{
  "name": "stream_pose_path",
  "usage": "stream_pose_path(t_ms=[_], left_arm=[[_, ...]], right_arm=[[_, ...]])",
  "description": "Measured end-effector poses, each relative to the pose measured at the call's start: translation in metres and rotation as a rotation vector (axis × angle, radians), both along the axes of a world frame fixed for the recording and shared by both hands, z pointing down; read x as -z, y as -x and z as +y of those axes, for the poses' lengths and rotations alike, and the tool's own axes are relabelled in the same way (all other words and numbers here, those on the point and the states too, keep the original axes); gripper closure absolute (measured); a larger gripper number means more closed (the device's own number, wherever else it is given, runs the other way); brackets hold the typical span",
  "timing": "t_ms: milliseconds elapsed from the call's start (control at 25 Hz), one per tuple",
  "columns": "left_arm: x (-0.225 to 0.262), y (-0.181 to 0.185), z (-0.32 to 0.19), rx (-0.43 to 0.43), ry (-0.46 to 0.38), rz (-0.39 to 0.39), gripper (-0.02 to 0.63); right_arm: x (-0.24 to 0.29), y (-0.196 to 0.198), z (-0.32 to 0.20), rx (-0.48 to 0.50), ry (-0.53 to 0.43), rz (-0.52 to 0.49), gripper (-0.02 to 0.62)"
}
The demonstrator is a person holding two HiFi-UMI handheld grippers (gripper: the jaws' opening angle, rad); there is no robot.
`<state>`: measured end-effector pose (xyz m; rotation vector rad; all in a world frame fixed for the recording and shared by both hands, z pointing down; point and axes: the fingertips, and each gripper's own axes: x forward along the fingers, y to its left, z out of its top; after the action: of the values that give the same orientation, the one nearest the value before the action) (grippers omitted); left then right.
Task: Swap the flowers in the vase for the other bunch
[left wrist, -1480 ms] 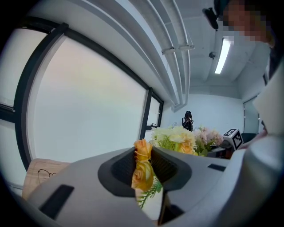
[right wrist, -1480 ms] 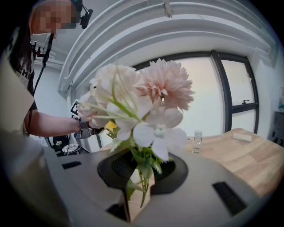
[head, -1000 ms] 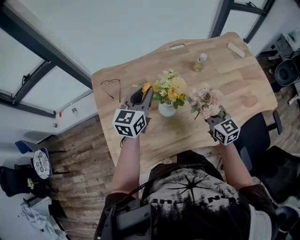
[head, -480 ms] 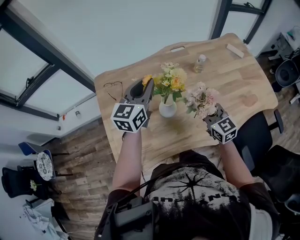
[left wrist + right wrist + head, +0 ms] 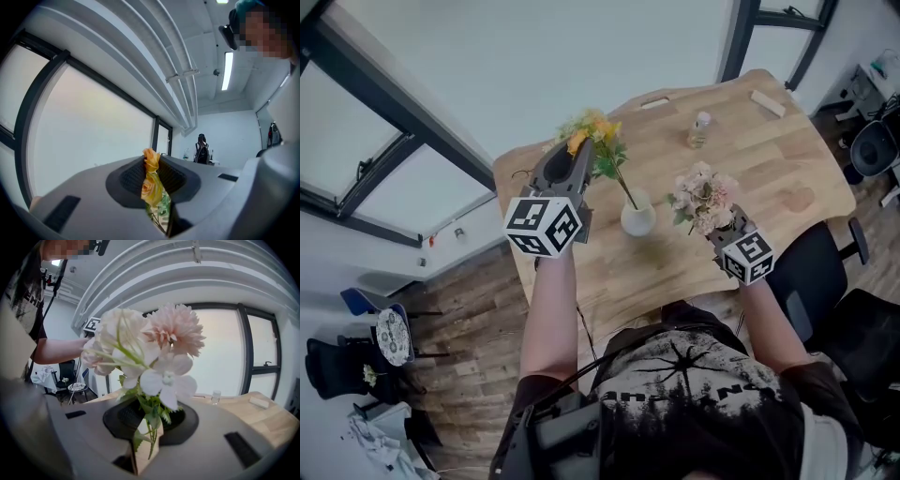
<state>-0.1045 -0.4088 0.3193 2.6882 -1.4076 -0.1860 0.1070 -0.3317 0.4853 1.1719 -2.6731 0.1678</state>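
Head view, looking steeply down on a light wooden table [image 5: 769,141], catches a person in a dark printed T-shirt midway through a flower swap, a hand-held gripper in each hand. The left gripper [image 5: 578,150] is clenched on the yellow-and-orange bunch of flowers [image 5: 592,131] and holds it up and to the left of the small round white vase [image 5: 638,217], which stands near the table's middle. One long stem slants down from the bunch to the vase's mouth, and whether its tip is clear of the rim cannot be told. Left gripper view bears out the grip, with orange blooms and green leaves pinched between the two pads. The right gripper [image 5: 720,225] grasps the pale pink-and-white bunch [image 5: 705,199] by its green stems and holds it upright off the table, just to the right of the vase. The step in hand appears to be drawing the old bunch out, with that step close to done. The next move likely calls for carrying the yellow bunch aside to bare table, then bringing the pink stems over the narrow mouth and lowering them straight in, since a dragging stem could tip the vase. A small clear bottle [image 5: 701,127] and a pale wooden block [image 5: 771,101] sit towards the far edge, well apart from the work.
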Motion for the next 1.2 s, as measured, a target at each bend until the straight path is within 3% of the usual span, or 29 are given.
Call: stream_pose_path(t_ms=[640,1200], left_arm=[[0.078,0.070,0.037,0.118,-0.129,0.030,0.526],[0.029,0.119,0.073,0.195,-0.038,0.016,0.526]], right_arm=[[0.014,0.025,0.003,0.055,-0.030,-0.009,0.522],[0.017,0.056,0.011,0.109,-0.036,-0.012,0.522]])
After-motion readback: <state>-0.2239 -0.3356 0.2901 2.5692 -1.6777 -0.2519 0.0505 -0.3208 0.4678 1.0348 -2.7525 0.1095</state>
